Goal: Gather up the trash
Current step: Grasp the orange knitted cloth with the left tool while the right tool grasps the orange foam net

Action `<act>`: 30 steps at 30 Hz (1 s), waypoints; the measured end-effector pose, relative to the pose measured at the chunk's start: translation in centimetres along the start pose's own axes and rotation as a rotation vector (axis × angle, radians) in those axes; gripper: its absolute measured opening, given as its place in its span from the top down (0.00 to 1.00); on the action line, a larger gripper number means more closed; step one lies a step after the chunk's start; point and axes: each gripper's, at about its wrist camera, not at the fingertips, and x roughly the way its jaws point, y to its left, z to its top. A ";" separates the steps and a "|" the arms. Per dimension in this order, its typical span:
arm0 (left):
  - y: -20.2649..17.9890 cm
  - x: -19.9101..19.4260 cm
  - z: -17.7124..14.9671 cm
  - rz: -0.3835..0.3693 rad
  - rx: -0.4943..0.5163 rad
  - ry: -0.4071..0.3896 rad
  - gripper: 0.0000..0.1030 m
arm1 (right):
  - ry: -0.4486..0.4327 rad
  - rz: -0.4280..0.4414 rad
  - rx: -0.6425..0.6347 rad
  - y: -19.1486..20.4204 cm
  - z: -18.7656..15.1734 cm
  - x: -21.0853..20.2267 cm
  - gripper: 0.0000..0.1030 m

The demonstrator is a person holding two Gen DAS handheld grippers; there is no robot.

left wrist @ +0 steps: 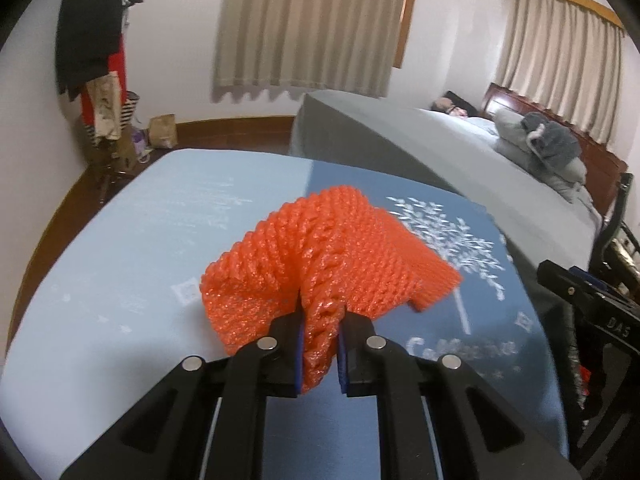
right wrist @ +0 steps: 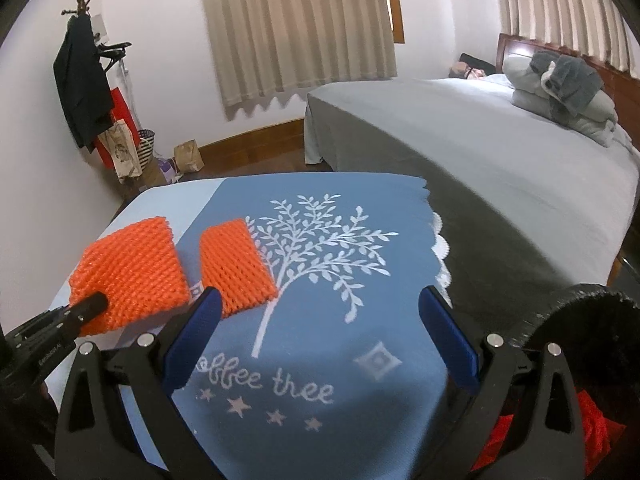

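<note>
Left wrist view showed the left hand-held gripper [left wrist: 320, 354] clamped on a crumpled orange foam net [left wrist: 328, 256], lifted just above the blue worktop [left wrist: 120, 240]; the pickup step looked done, and next called for carrying it to a bin. The right hand-held gripper [right wrist: 320, 340] stood apart and empty near a second orange net [right wrist: 236, 268] lying flat. A black-rimmed container [right wrist: 592, 320] was cut off at the frame edge, its red contents unclear.
</note>
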 end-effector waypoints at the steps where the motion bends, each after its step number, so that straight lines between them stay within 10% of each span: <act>1: 0.2 0.3 0.0 0.007 0.000 0.003 0.88 | 0.000 0.001 -0.005 0.3 0.1 0.4 0.07; 19: 3.1 3.1 -0.5 0.082 -0.003 0.053 0.88 | 0.074 0.029 -0.078 5.0 0.9 6.9 0.07; 30: 3.6 3.4 -0.5 0.078 -0.015 0.060 0.88 | 0.178 0.092 -0.105 6.4 0.7 9.9 0.35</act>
